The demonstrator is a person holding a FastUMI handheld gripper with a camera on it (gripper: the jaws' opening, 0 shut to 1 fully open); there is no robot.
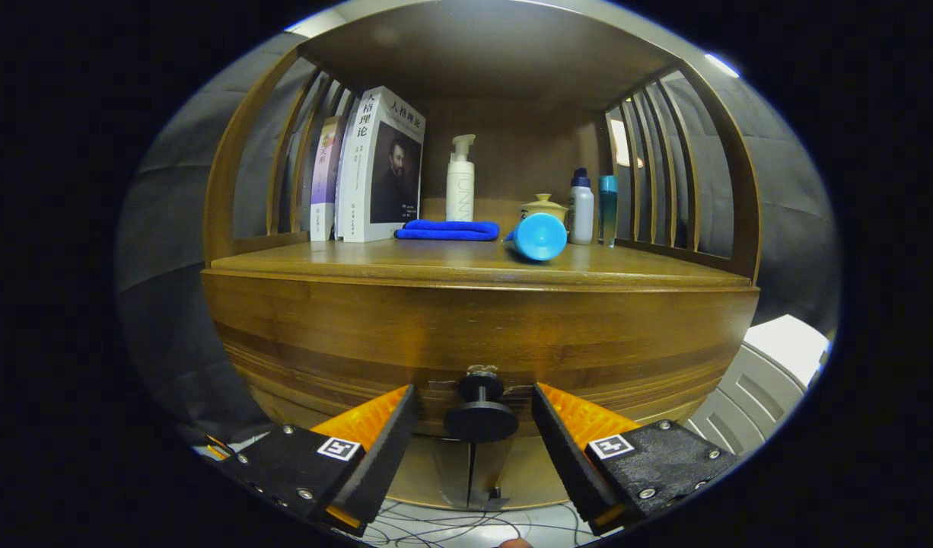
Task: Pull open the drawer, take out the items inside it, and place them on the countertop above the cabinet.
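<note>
Gripper view: gripper (474,434) fingers spread either side of drawer knob (480,415); pinch its stem, pull straight.

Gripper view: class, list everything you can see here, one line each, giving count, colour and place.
Cabinet: one, brown wood, drawer shut.
Knob: one, black, between the open fingers.
Books: several, upright, countertop left.
Towel: one, blue, folded, beside the books.
Pump bottle: one, white, behind the towel.
Tube: one, light blue, lying down.
Lidded pot: one, tan, behind the tube.
Bottles: two, white and teal, right.
Gripper: one, open, untouching.
</note>
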